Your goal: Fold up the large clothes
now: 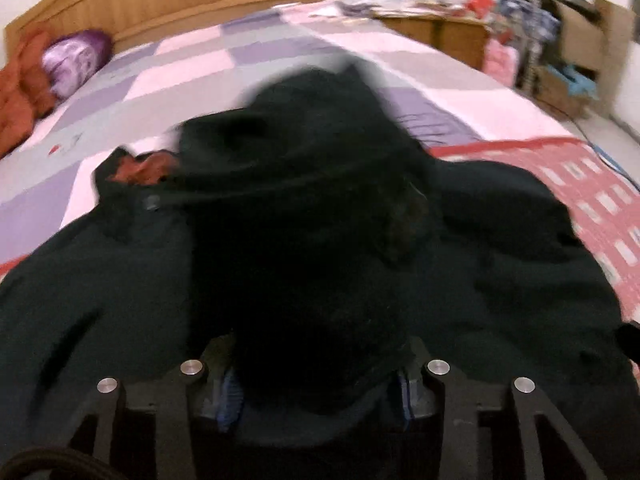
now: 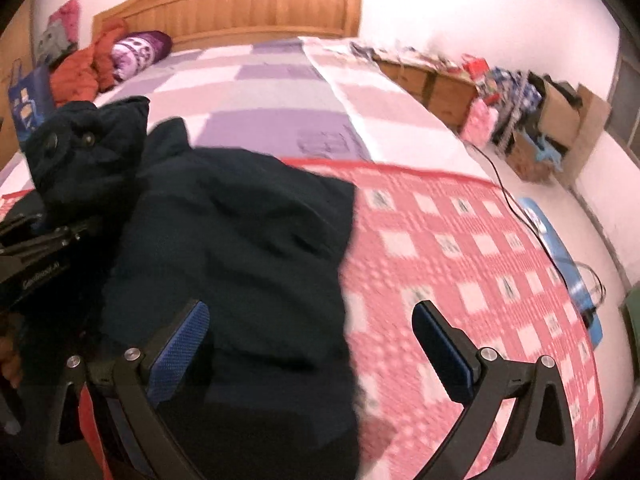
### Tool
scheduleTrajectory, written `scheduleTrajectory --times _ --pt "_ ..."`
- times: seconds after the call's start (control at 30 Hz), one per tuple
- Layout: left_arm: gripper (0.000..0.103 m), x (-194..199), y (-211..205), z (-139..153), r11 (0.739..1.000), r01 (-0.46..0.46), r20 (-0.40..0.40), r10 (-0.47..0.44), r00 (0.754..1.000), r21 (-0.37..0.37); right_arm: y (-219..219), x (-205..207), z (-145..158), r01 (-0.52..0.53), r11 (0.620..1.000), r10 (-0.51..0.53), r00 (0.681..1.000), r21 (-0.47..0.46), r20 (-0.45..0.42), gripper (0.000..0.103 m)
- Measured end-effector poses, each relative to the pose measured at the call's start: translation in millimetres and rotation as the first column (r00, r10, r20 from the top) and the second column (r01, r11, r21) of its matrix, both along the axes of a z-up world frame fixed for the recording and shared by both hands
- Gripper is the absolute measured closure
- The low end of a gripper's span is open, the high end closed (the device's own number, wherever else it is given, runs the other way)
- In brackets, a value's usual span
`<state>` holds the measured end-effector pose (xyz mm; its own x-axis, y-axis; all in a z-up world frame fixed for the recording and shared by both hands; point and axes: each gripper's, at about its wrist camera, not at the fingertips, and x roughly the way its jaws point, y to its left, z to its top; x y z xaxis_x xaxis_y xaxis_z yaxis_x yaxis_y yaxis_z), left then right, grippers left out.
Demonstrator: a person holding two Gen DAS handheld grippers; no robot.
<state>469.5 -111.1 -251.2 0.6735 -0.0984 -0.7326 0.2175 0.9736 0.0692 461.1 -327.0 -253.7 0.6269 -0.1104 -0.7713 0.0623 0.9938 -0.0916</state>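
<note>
- The dark jacket [image 2: 240, 240] lies spread on the bed [image 2: 460, 240], one bunched part lifted by the left tongs [image 1: 316, 384], which are clenched on it.
- That thick wad may slip out, dropping the fold crooked.
- The right tongs [image 2: 310, 344] gape, released, above the jacket's edge; nothing pins it, so the cloth could drag across the bed.

We see our right gripper [image 2: 312, 344] as black angled arms carrying blue textured pads [image 2: 180, 344] on the inner faces, with round silver screw heads behind each pad at the arm joints. Our left gripper [image 1: 316, 392] has the same black frame, four silver screw heads in a row and blue pad edges between the inner pair. Its body carries small white lettering, too blurred to read.
</note>
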Motion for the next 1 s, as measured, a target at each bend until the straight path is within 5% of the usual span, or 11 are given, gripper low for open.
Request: scheduleTrajectory --times 0.3,0.5,0.73,0.87,1.0 --pt "0.029 -32 -15 13 0.968 0.148 -0.020 -0.155 0.988 -0.201 -27 -23 6 0.093 0.995 -0.093 0.996 0.042 0.004 0.000" --pt "0.025 -49 -16 17 0.949 0.239 -0.012 -0.247 0.969 -0.207 -25 -17 28 0.136 0.988 -0.140 0.989 0.077 0.055 0.000" --pt "0.025 -52 103 29 0.993 -0.043 0.060 0.050 0.997 -0.113 12 -2 42 0.069 0.996 -0.073 0.994 0.054 0.082 0.000" --pt "0.025 -20 182 24 0.957 -0.280 0.050 0.284 0.957 -0.077 56 21 46 -0.003 0.999 -0.002 0.995 0.044 0.097 0.000" --pt "0.020 9 235 -18 0.921 -0.389 -0.092 0.385 0.918 -0.019 116 54 45 -0.114 0.993 0.109 0.987 0.035 0.117 0.000"
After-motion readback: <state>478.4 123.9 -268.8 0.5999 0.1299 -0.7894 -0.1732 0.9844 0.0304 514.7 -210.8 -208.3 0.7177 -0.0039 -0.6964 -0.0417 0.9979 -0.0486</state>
